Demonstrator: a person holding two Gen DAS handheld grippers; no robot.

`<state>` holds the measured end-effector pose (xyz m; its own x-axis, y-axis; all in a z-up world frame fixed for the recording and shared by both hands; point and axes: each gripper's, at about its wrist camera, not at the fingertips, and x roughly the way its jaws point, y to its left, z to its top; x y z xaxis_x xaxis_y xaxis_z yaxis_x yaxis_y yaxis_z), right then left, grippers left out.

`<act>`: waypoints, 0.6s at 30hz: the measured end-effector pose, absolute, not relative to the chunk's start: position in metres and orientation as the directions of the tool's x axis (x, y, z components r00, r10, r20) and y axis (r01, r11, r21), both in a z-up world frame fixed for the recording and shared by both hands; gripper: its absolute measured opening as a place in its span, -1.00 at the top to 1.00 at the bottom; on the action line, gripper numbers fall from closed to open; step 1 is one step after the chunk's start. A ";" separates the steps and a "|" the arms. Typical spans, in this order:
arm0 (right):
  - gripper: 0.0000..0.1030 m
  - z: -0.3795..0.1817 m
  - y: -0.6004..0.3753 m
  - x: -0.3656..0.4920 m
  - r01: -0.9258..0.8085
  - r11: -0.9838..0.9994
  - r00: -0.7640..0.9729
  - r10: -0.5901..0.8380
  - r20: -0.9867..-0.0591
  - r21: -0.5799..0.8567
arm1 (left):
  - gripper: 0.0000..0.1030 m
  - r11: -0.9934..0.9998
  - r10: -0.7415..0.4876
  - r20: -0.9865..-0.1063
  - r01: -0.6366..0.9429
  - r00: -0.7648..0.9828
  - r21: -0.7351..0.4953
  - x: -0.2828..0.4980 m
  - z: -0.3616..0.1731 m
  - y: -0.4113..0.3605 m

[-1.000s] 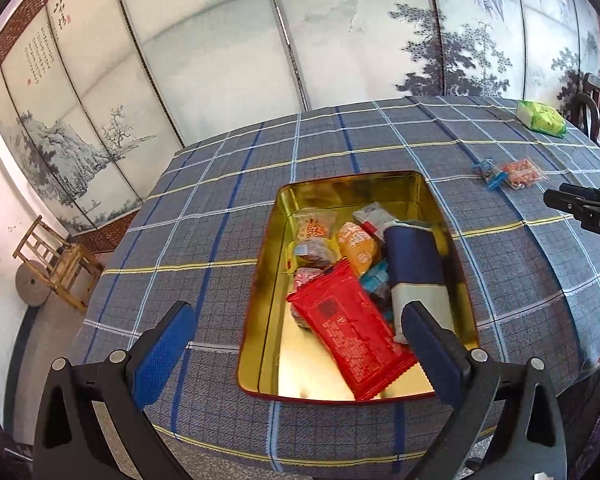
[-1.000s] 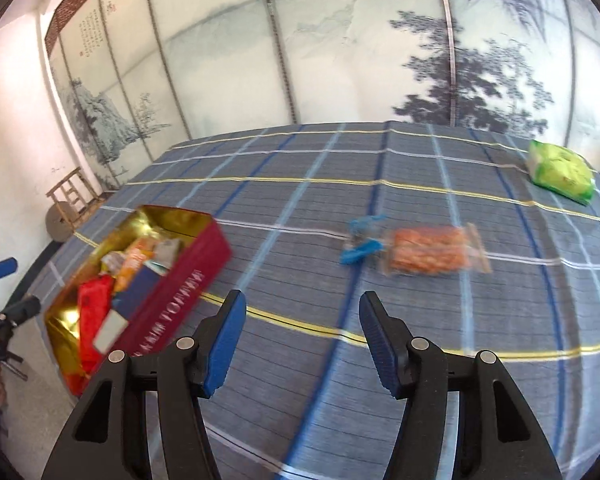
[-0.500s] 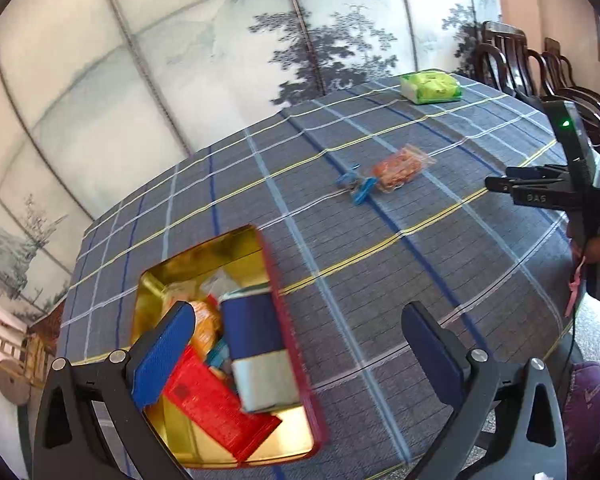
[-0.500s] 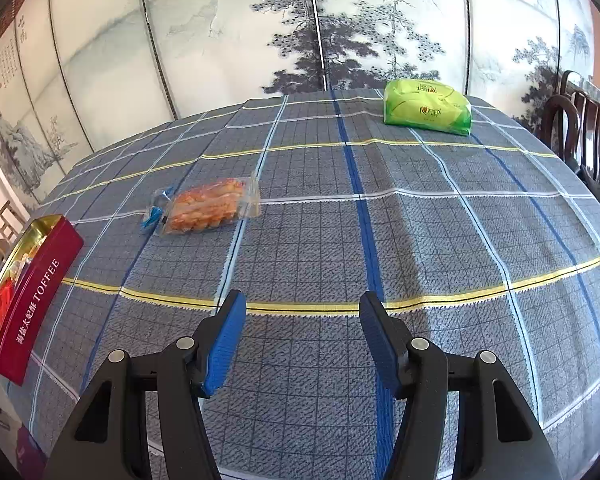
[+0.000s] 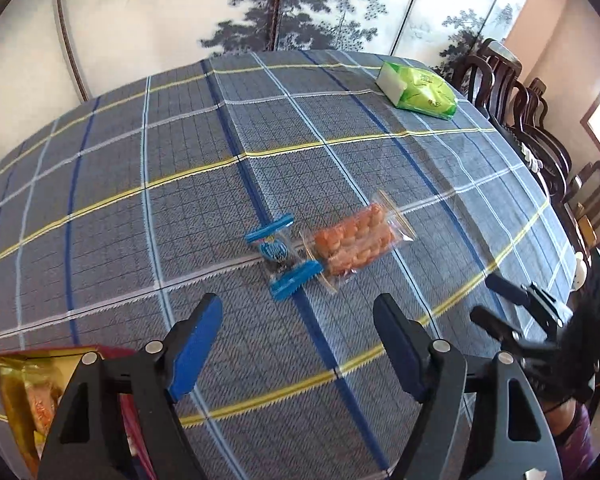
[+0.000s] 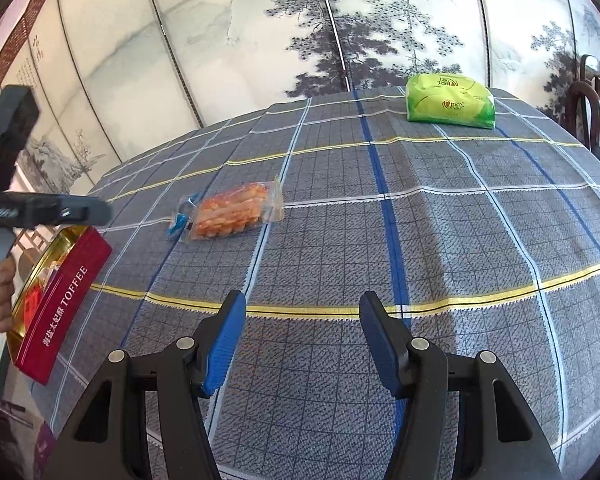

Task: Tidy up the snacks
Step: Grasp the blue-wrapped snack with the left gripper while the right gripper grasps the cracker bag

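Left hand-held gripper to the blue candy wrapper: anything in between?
Nothing. In the left wrist view only bare plaid tablecloth lies between the open left hand-held gripper and the blue candy wrapper. The orange snack pack sits beside the wrapper.

one red toffee tin (image 6: 64, 292), one orange snack pack (image 5: 352, 242), one blue-ended packet (image 5: 284, 258), one green pack (image 6: 450, 98).

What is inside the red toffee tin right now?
The tin holds red and orange packets, only partly seen. The left gripper and tin wall hide the rest.
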<state>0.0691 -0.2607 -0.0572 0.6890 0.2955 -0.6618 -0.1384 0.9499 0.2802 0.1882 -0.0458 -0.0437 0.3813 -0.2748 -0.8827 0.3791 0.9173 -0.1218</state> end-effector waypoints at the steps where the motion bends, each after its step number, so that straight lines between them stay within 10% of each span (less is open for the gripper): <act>1: -0.16 -0.057 -0.261 0.069 -0.145 0.947 0.690 0.304 -0.657 0.286 | -0.44 0.925 -0.263 -0.886 0.362 0.382 -0.119 0.198 -0.048 -0.048; 9: -0.17 -0.057 -0.263 0.068 -0.175 0.927 0.686 0.356 -0.634 0.331 | -0.25 0.950 -0.247 -0.917 0.264 0.314 -0.165 0.241 -0.080 -0.049; 13: -0.18 -0.057 -0.265 0.068 -0.181 0.920 0.688 0.372 -0.624 0.349 | 0.12 0.952 -0.254 -0.924 0.240 0.286 -0.188 0.246 -0.094 -0.048; 14: -0.18 -0.057 -0.266 0.068 -0.180 0.918 0.688 0.374 -0.622 0.353 | 0.56 0.948 -0.279 -0.912 0.240 0.301 -0.211 0.244 -0.093 -0.046; 18: -0.21 -0.058 -0.270 0.069 -0.168 0.912 0.690 0.380 -0.615 0.375 | 0.61 0.935 -0.339 -0.896 0.205 0.286 -0.288 0.235 -0.095 -0.038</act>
<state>0.0690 -0.2699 -0.0582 0.6904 0.3805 -0.6153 -0.1679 0.9116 0.3753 0.2351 -0.0379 -0.0951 0.2859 -0.3391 -0.8963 0.2051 0.9353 -0.2884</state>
